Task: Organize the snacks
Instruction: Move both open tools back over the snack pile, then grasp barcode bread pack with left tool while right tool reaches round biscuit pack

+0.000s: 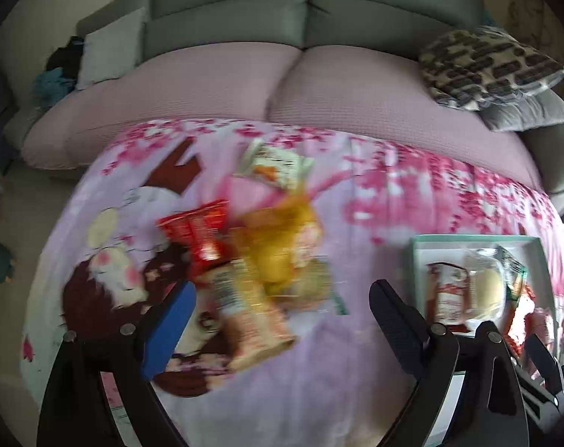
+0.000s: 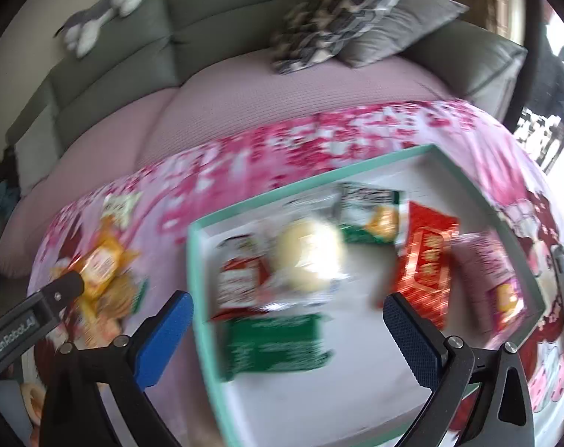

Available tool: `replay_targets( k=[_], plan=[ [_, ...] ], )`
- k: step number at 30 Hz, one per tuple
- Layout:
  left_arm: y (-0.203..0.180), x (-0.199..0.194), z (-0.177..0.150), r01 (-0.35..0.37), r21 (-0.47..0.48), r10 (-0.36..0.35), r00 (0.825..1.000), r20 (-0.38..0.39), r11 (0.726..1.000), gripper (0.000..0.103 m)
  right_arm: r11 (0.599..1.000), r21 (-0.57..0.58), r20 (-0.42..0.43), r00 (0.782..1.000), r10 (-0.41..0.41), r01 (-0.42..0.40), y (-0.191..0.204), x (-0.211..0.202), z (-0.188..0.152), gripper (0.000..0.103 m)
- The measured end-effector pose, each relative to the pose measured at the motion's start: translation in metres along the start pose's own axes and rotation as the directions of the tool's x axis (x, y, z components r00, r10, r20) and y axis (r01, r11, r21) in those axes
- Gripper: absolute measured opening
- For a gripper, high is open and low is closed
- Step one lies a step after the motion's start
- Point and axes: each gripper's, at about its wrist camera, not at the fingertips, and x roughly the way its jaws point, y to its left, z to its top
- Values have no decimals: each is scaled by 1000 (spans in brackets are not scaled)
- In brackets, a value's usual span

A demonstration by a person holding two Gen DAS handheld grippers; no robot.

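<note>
Grey sofa (image 1: 311, 11) behind, pink floral cloth (image 1: 412, 186) over the table. The loose snacks (image 1: 259, 257) sit heaped on the cloth, crinkly foil and plastic packs. Several lie flat in the teal-rimmed tray (image 2: 203, 298), probably the sorted ones. Left gripper (image 1: 282, 305) and right gripper (image 2: 287, 316) both gape wide, holding nothing.

- A grey sofa (image 1: 311, 11) fills the background, its seat under a pale pink cover (image 1: 215, 85)
- A leopard-print cushion (image 1: 487, 63) lies on a plain grey cushion (image 1: 528, 111) at one end (both tilted)
- A light cushion (image 1: 110, 52) leans at the other end
- A grey-and-white plush toy (image 2: 103, 7) sprawls along the sofa back
</note>
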Motion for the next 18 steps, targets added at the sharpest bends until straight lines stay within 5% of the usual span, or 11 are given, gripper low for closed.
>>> replay_targets(
  k=[11,18],
  plan=[
    [100,2,-18,-139,-180,135,990,-31,974,94,976,-163,-128,984,123,-143,90,13,-33,103],
    [150,5,-28,-153,-304,143,988,-54,940,94,959,-232,-139,981,133,-163,119,14,-42,103]
  ],
)
